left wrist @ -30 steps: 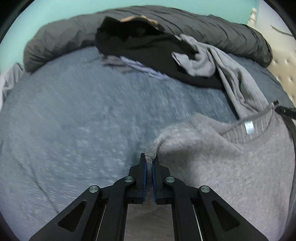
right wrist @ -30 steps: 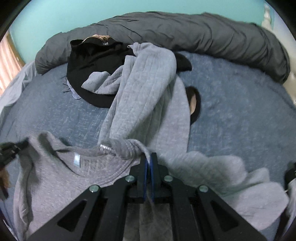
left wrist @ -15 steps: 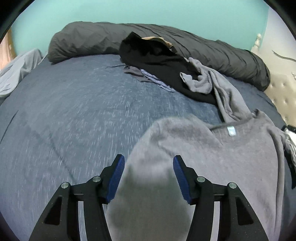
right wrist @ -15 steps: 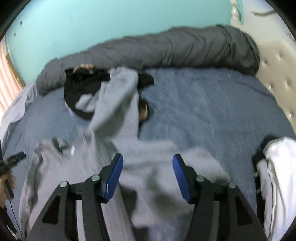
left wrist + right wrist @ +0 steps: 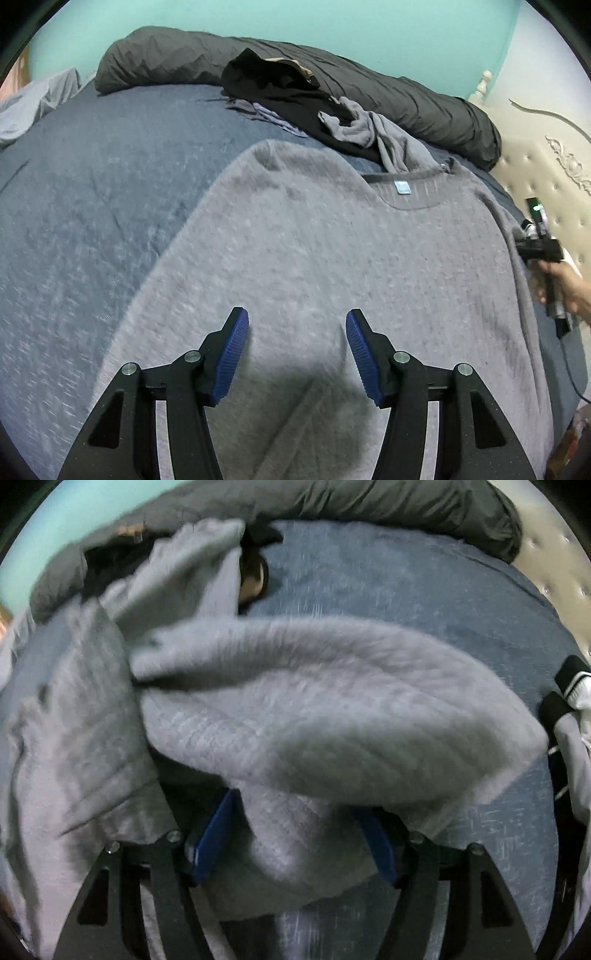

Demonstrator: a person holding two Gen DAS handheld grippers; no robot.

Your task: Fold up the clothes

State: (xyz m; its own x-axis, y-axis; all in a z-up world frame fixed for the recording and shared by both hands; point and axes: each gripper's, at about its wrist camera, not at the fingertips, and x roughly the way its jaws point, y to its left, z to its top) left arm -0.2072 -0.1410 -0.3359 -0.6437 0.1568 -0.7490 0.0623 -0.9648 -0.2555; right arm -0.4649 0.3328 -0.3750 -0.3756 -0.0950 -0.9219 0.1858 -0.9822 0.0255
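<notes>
Two grippers hang over a grey sweater [image 5: 332, 258] spread on the blue bed [image 5: 92, 206], and you have just let go of it: the left gripper [image 5: 297, 354] stands with its jaws spread above the flat cloth, nothing between them, while the right gripper [image 5: 295, 834] has just been opening, its jaws wide with the sweater's loose sleeve [image 5: 332, 686] bunched between them but not pinched. The garment lies face down with its collar label [image 5: 402, 187] showing, body smoothed on the left side, sleeve crumpled on the right. The laying-out step looks nearly finished; your next move probably calls for gripping that sleeve afresh and folding it across the back. At the far edge a black garment [image 5: 280, 92], a second grey piece [image 5: 369, 129] and a rolled dark duvet [image 5: 406, 99] crowd the collar, and white clothing [image 5: 576, 720] lies close on the right, leaving little room there.
</notes>
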